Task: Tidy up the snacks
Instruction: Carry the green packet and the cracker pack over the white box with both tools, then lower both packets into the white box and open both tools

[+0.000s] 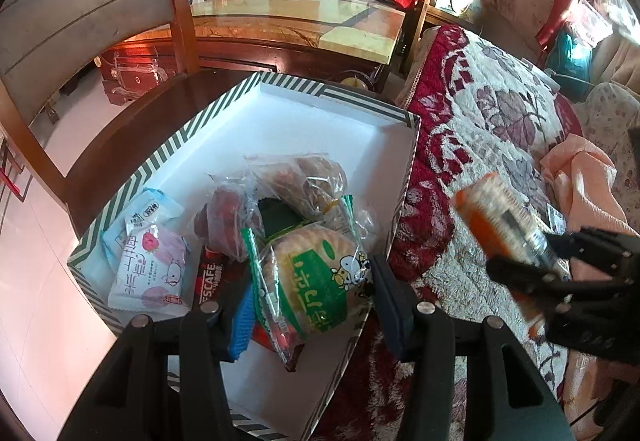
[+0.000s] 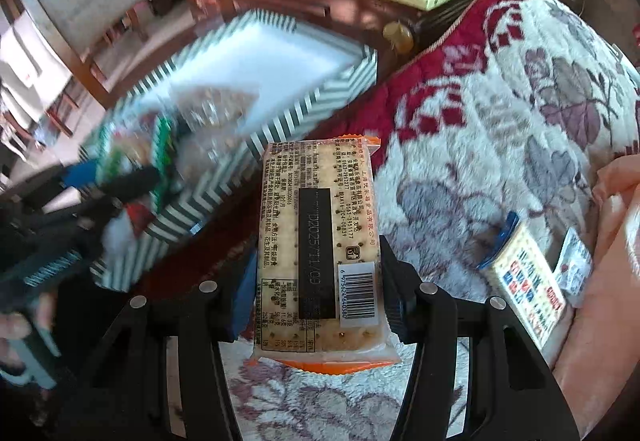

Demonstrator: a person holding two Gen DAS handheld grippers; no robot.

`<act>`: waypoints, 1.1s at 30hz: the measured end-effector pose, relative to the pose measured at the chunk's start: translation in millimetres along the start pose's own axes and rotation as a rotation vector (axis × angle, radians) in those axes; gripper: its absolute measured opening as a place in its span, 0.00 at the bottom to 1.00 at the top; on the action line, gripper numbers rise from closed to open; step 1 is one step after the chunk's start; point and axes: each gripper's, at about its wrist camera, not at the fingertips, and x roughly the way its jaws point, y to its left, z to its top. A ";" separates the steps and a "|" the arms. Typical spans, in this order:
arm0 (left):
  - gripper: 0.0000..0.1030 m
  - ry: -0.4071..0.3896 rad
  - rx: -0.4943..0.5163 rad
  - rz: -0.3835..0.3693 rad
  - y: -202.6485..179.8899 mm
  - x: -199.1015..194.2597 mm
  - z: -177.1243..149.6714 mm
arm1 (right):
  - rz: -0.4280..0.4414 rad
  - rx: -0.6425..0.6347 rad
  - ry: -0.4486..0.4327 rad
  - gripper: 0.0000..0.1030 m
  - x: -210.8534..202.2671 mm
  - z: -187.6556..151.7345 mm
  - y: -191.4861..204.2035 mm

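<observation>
At the far left of the left wrist view, a pale blue snack sachet (image 1: 120, 237) and a pink-and-white strawberry-print sachet (image 1: 150, 273) lie against the near left wall of the white shallow cardboard box with a green-and-white striped rim (image 1: 168, 149). Just right of them a dark red instant-coffee stick (image 1: 208, 277) leans, and behind it clear bags of brown buns (image 1: 304, 181) are heaped in the middle of the box. The left gripper (image 1: 310, 305) is clenched on a clear green-edged bag holding a round flat cake (image 1: 316, 281), whose lower end rests over the box's near corner; the blue pad presses one side and the dark pad the other. The box sits on a dark wooden table (image 1: 132, 129), its right wall just beside a fluffy white blanket with dark red and mauve flowers (image 1: 500, 129). Farther right, above the blanket, the right gripper (image 2: 316, 293) grasps an orange-edged clear pack of pale crackers (image 2: 320, 241) by its near half, barcode side up, the pack clear of the box. On the blanket at the right lie a blue-edged pack with red and blue print (image 2: 524, 281) and a small white sachet (image 2: 574, 265), next to a peach cloth (image 2: 612, 241).
</observation>
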 end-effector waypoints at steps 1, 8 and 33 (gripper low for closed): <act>0.53 -0.002 -0.001 0.001 0.8 -0.8 0.8 | 0.003 -0.001 -0.009 0.52 -3.6 2.7 2.7; 0.53 -0.006 -0.016 0.014 9.9 -2.1 4.5 | 0.036 -0.028 -0.041 0.52 -5.4 20.7 25.4; 0.53 0.001 -0.087 0.060 50.4 6.7 16.3 | 0.070 -0.116 -0.012 0.52 25.7 69.9 74.8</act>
